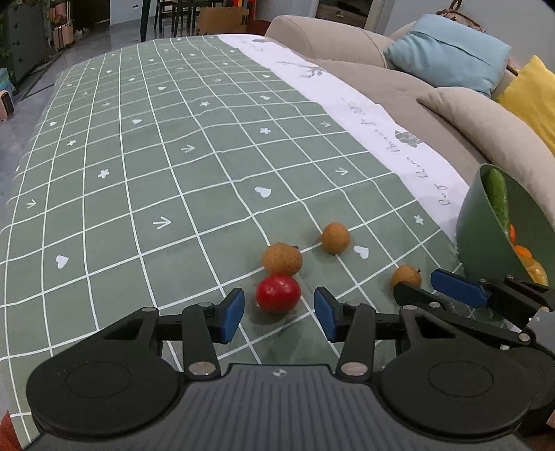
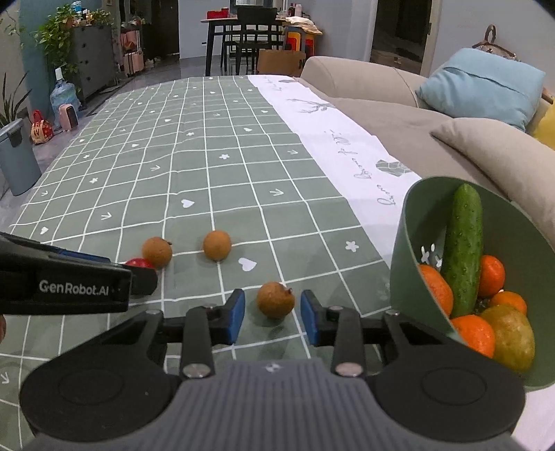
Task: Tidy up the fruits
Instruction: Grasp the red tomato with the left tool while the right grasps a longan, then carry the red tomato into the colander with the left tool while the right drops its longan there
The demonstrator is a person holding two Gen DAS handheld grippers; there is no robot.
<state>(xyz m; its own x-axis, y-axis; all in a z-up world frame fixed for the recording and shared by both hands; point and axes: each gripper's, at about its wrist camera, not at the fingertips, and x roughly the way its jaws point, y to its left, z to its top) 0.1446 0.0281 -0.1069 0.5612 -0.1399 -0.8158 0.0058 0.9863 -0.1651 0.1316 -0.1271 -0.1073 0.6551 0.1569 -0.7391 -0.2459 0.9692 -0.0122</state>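
While both tools hang open over the checked tablecloth (image 1: 138, 173), the left gripper (image 1: 277, 314) straddles a red fruit (image 1: 278, 293) and the right gripper (image 2: 272, 317) a brown fruit (image 2: 275, 300), near the table's sofa-side edge. Each should close gently and centred, then lift toward the green bowl (image 2: 402, 243) at the right.

Green checked cloth (image 2: 215, 180) spreads under and ahead of the jaws; white printed strip (image 2: 333, 138) runs ahead-right. Beige sofa (image 2: 399, 114) further right, blue cushion (image 2: 482, 86) and yellow cushion (image 1: 534, 100) on it. Far ahead: dining table (image 2: 242, 20), black chairs (image 2: 255, 31). Far left: water bottle (image 2: 64, 95), grey bin (image 2: 17, 156), plants (image 2: 55, 38).
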